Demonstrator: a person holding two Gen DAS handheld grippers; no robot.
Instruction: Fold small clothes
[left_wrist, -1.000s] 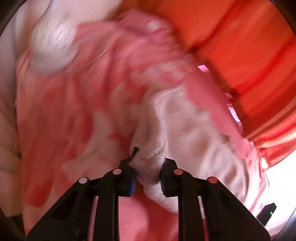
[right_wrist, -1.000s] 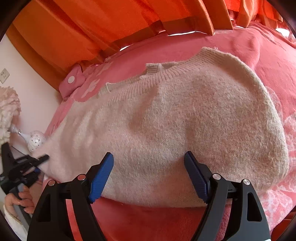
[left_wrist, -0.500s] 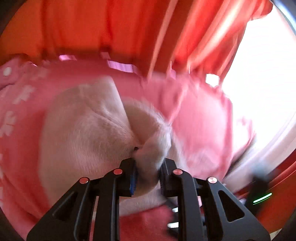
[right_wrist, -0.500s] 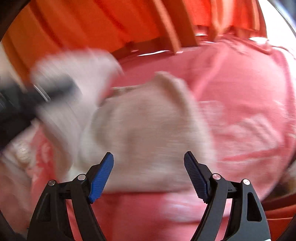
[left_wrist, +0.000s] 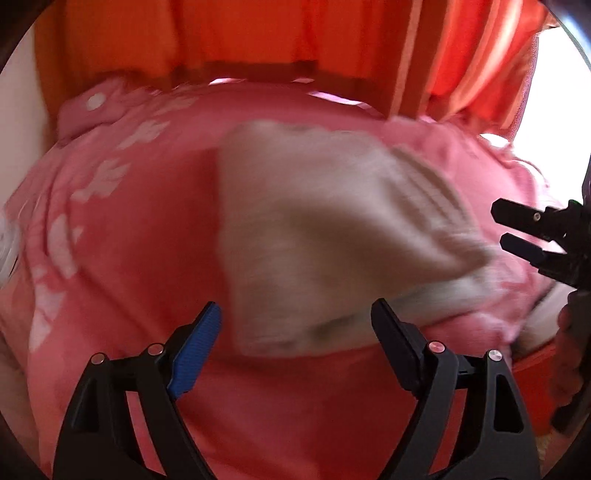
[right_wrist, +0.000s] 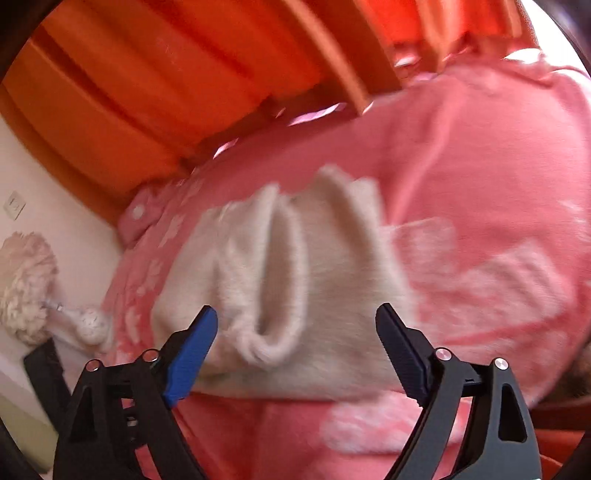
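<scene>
My left gripper (left_wrist: 295, 332) and right gripper (right_wrist: 297, 336), both opening wide, grip nothing; the folded cream sweater (right_wrist: 288, 295) lies free on the pink blanket (right_wrist: 480, 166).

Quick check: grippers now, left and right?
Left gripper: jaws opening, nothing clamped; cream sweater lies ahead.
Right gripper: jaws opening, holding nothing.

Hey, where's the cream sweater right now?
The cream sweater lies folded on the pink blanket, mid-frame in both wrist views, just beyond the opening left gripper and right gripper, below the orange curtain.
</scene>
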